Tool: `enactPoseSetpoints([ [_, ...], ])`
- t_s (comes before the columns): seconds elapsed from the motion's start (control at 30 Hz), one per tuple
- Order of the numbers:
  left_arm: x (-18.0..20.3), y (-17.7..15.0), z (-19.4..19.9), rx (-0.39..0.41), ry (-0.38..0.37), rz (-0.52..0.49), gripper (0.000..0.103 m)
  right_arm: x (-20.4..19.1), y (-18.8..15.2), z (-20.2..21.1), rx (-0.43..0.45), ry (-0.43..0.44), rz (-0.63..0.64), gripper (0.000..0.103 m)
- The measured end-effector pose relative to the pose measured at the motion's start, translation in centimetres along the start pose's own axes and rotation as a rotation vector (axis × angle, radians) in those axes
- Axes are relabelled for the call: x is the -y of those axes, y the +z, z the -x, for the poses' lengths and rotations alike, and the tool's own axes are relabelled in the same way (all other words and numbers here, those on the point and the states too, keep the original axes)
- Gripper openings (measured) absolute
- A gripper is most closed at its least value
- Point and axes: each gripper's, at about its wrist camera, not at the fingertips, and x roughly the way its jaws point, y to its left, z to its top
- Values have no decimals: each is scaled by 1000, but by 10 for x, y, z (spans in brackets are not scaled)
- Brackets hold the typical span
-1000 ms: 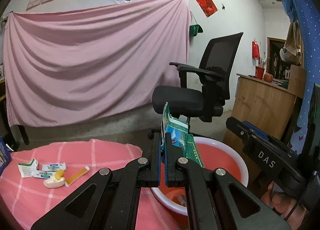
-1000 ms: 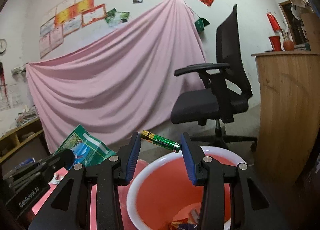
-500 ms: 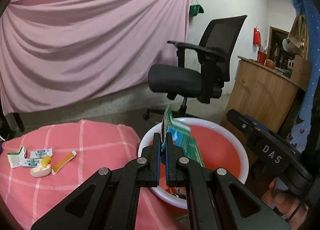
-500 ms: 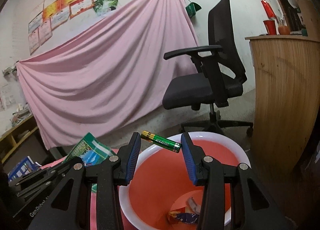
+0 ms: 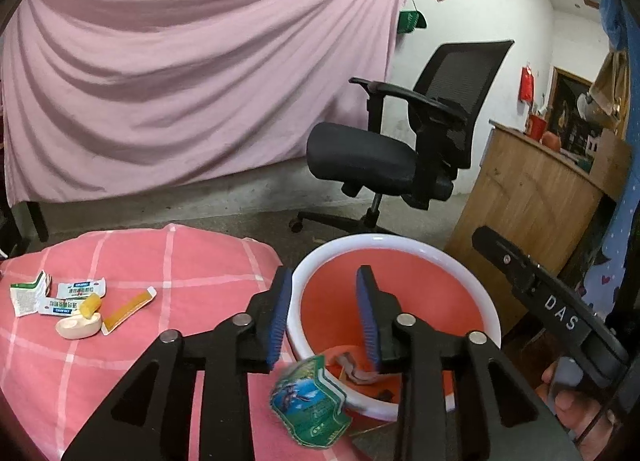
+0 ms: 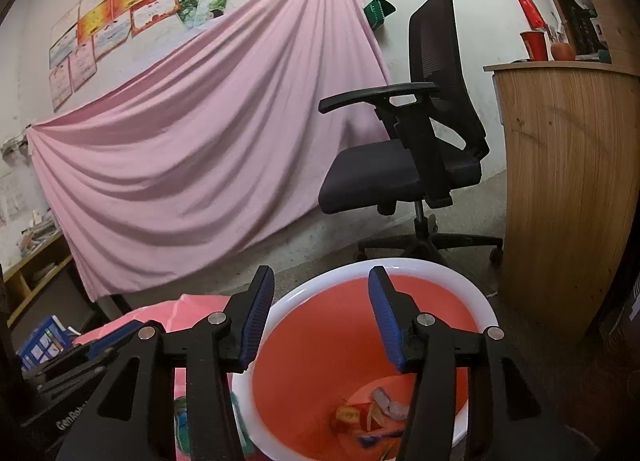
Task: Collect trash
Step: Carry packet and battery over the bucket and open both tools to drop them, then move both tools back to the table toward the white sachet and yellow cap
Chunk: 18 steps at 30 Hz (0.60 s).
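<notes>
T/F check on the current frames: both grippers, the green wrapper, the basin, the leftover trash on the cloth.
1. The left gripper is open. True.
2. The green wrapper is clamped between the left gripper's pads. False: it is free of the pads, below them, by the near rim of the basin.
3. The right gripper holds a battery. False: its jaws stand open with nothing between them.
4. Some trash lies at the bottom of the basin. True.
5. The checked cloth is cleared of trash. False: torn packets, a yellow sachet and a white cap lie on it.
</notes>
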Motion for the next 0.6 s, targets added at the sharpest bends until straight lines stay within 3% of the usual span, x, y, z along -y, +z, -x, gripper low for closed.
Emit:
enactPoseSetpoints([
  [0.37, -17, -1, 12, 30, 37, 34, 37, 1, 0, 1, 14, -4, 2, 57],
  [0.53, -28, -1, 28, 94, 53, 63, 54, -3, 3, 5, 51, 1, 5, 64],
  [0.6, -31, 1, 35, 123, 62, 66, 57, -6, 6, 8, 68, 5, 4, 74],
])
